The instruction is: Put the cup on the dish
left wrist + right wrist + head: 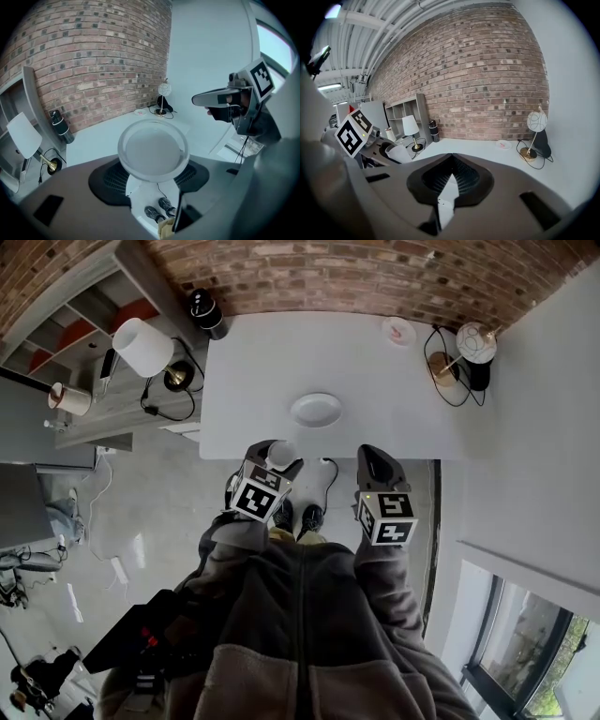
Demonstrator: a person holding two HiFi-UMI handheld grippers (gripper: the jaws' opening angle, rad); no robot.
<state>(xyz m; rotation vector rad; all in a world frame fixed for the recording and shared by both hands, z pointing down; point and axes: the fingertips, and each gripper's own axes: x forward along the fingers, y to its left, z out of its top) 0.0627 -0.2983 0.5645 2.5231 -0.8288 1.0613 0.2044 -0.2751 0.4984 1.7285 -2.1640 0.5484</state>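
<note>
A white oval dish (316, 410) lies in the middle of the white table (253, 362). My left gripper (271, 455) hovers just off the table's near edge, short of the dish, shut on a white cup (282, 453). In the left gripper view the cup (152, 151) fills the space between the jaws with its mouth facing the camera, and it hides the dish. My right gripper (374, 458) is level with it to the right, shut with nothing in it; in its own view the right gripper (450, 177) leaves only a thin slit.
A black bottle (206, 313) stands at the table's far left corner. A small saucer (398, 331) and a globe lamp (475, 343) with cables sit far right. Left of the table are a white-shaded lamp (142, 346) and a shelf unit (66, 324).
</note>
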